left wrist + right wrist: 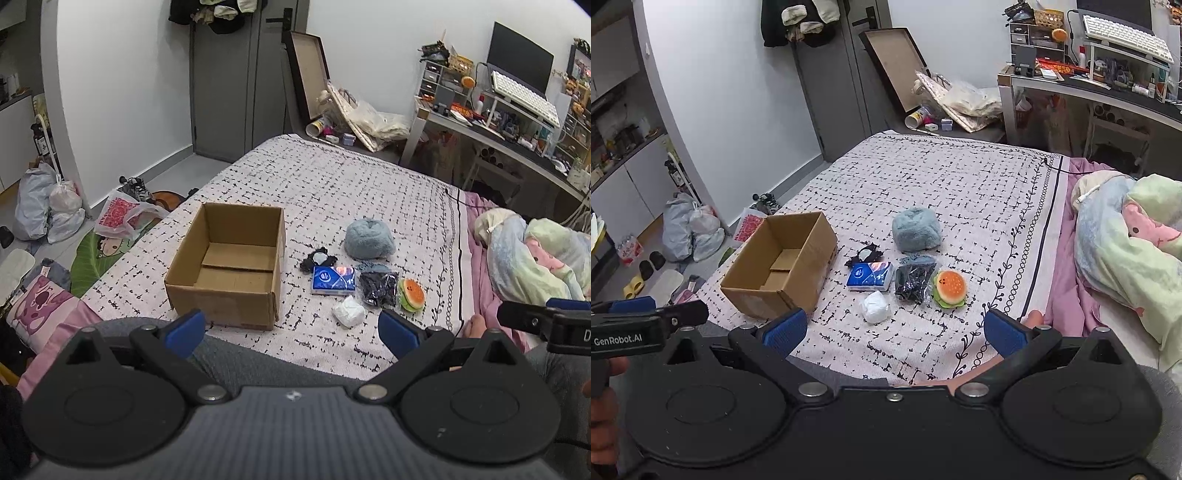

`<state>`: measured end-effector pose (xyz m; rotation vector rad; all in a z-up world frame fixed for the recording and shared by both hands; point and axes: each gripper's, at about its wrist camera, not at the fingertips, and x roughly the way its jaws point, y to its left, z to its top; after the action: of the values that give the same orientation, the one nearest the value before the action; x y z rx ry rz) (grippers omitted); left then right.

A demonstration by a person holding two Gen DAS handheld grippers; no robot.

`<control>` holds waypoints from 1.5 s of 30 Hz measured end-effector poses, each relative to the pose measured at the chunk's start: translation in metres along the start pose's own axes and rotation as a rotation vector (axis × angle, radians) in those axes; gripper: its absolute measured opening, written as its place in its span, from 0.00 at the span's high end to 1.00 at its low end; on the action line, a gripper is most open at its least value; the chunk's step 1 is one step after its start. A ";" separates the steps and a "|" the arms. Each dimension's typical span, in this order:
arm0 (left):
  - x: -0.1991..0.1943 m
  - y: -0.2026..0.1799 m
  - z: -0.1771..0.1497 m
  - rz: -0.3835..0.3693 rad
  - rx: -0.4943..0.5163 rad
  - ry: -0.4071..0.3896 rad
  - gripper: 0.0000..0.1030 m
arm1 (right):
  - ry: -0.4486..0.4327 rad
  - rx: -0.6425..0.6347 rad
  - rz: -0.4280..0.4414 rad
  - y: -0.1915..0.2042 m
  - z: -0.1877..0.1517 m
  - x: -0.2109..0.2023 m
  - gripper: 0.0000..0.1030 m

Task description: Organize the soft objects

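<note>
An empty open cardboard box [225, 266] [779, 271] stands on the bed. To its right lie a fluffy blue-grey bundle [369, 238] [916, 229], a small black item [314, 258] [866, 254], a blue tissue pack [333, 280] [870, 277], a clear bag of black pieces [378, 288] [914, 280], a burger-shaped squishy toy [412, 294] [949, 288] and a white wad [348, 312] [874, 312]. My left gripper [291, 332] is open and empty, held before the box. My right gripper [894, 330] is open and empty, held before the pile.
The bed cover [332, 177] has a black-and-white grid pattern. A crumpled pastel blanket [535, 254] [1126, 240] lies at the right. Bags [48, 206] and clutter sit on the floor to the left. A cluttered desk [517, 122] stands at the far right.
</note>
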<state>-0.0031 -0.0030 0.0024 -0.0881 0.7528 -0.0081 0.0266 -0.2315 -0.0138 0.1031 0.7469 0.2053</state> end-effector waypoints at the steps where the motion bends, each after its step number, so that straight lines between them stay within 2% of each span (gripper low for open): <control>1: 0.000 0.001 0.000 0.001 -0.004 -0.004 0.04 | 0.000 0.001 0.000 0.000 0.000 0.000 0.00; 16: 0.018 -0.008 0.004 0.009 0.001 0.008 0.04 | -0.010 0.010 0.041 -0.016 0.008 0.011 0.00; 25: 0.034 -0.019 0.010 0.015 0.003 0.013 0.04 | 0.013 0.007 0.073 -0.029 0.015 0.028 0.00; 36: 0.060 -0.041 0.023 -0.003 0.014 0.035 0.04 | 0.019 0.062 0.120 -0.059 0.036 0.056 0.00; 45: 0.088 -0.050 0.039 0.010 -0.053 0.052 0.05 | 0.019 0.103 0.149 -0.085 0.061 0.079 0.00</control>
<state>0.0885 -0.0530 -0.0249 -0.1351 0.8056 0.0193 0.1373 -0.2976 -0.0362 0.2549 0.7696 0.3102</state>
